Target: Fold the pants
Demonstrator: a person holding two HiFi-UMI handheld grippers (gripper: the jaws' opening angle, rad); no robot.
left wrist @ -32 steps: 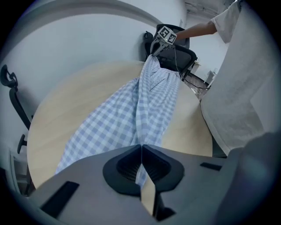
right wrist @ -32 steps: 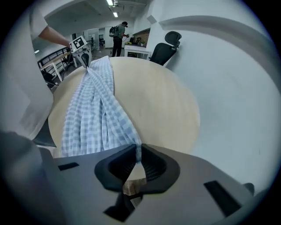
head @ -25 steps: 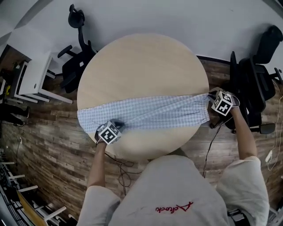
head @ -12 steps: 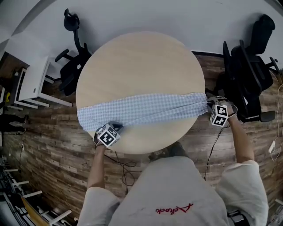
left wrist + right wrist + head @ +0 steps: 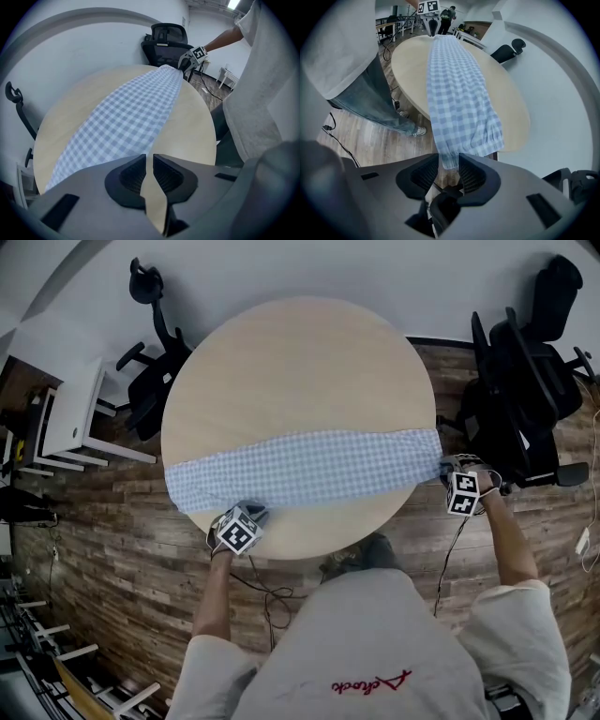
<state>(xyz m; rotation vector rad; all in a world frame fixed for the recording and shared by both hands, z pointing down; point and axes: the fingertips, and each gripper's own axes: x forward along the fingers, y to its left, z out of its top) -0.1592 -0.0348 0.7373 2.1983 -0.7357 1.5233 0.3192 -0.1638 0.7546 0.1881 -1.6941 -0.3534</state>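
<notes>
Blue-and-white checked pants lie stretched in a band across the near half of the round wooden table. My left gripper is at their near-left end. In the left gripper view the jaws are shut, with the cloth's edge running into their tips. My right gripper is just past the table's right rim. Its jaws have just been opening. A corner of the gathered waistband hangs loose between them, and the pads are not pressing on it.
Black office chairs stand at the back left and at the right of the table. A white desk is at the far left. Cables trail over the wood floor by the person's legs.
Both grippers came toward the near side, drawing the pants flatter and straighter. The right gripper dropped past the table's edge, and its grip on the waistband has loosened.
</notes>
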